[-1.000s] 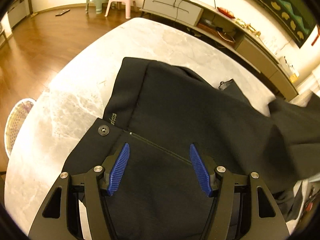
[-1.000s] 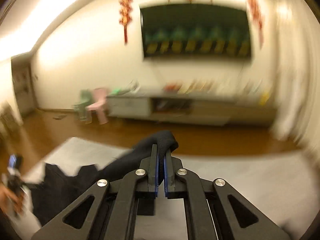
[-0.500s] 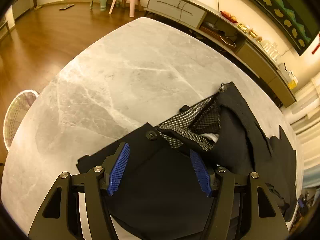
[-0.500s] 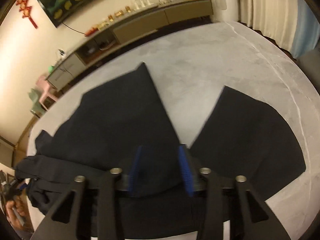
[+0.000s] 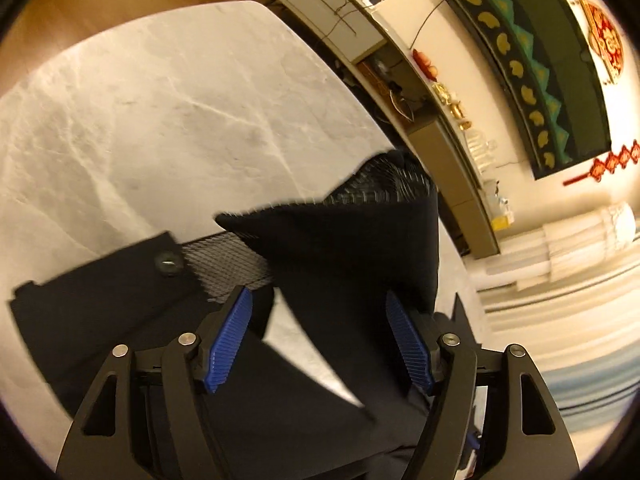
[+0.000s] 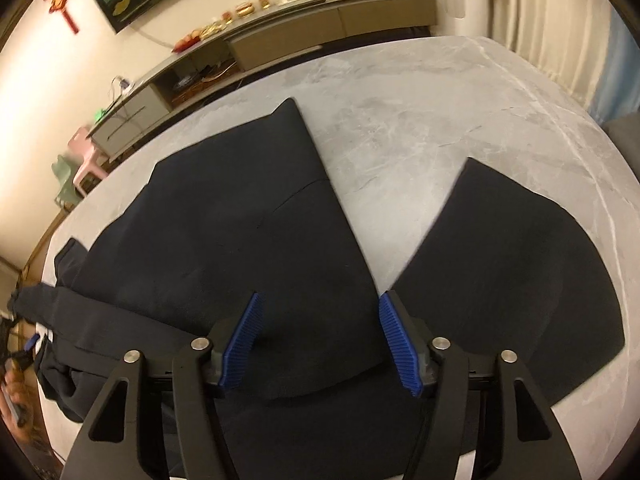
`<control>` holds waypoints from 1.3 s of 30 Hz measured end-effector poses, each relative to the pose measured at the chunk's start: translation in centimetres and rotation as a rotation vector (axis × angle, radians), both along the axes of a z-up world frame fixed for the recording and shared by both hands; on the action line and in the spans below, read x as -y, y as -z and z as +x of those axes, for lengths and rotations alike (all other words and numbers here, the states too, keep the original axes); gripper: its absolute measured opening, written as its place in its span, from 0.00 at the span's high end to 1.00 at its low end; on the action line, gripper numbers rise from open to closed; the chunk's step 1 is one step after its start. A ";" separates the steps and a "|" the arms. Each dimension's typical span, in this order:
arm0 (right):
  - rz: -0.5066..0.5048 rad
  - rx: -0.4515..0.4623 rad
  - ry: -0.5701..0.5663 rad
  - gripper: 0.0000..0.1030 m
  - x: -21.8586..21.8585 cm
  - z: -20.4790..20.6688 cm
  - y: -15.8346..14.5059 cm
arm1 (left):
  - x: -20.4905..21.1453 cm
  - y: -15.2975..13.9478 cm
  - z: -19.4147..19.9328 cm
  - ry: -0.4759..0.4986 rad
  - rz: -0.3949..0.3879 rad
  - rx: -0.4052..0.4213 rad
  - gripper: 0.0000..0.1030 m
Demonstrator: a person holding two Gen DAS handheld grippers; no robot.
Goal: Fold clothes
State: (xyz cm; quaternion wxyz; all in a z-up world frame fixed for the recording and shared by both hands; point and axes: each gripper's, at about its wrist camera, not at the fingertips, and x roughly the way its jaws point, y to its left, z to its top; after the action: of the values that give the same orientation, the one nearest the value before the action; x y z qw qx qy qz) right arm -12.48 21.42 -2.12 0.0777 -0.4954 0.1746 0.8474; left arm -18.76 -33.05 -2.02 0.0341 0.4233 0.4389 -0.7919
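A pair of black shorts lies on the grey marble table, its two legs spread apart, the second leg to the right. My right gripper hovers over the crotch, jaws opening, cloth below them but not pinched. In the left wrist view the waistband with its button lies flat, and a flap is folded up, showing mesh lining. My left gripper is above the waist, jaws opening, with the pads not pressing on the cloth.
A long low sideboard runs along the far wall, with small pink and green chairs beside it. Curtains hang past the table's right edge. A hand shows at the far left. Wooden floor surrounds the table.
My right gripper dropped from high up, where it was shut on a fold of cloth, let go and opened over the shorts. The left view rolled; the mesh lining came into sight.
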 end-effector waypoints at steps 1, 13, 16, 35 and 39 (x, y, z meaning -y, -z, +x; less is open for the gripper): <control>0.011 0.008 -0.016 0.39 0.3 -0.5 0.3 | -0.6 0.2 -0.7 0.016 -0.015 0.002 0.28; 0.344 -0.318 -0.096 0.99 3.0 -1.8 -10.5 | -3.4 0.4 -3.1 0.025 -0.094 0.076 0.28; 0.253 -0.302 -0.072 0.69 1.5 -3.0 -11.2 | -2.4 -1.0 -2.4 -0.021 -0.072 0.032 0.28; 0.046 -0.230 -0.323 0.95 8.1 -7.1 -8.7 | -4.0 -4.3 -1.5 0.013 -0.083 -0.030 0.28; -0.099 -0.240 -0.781 0.72 18.4 -3.6 -11.6 | -4.6 -3.1 -1.7 0.052 -0.100 -0.003 0.28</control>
State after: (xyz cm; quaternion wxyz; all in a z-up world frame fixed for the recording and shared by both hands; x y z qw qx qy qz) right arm -16.07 3.00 9.47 -0.2947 -0.4254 0.0217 0.8554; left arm -20.43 -28.41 1.03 0.0340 0.4313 0.3875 -0.8141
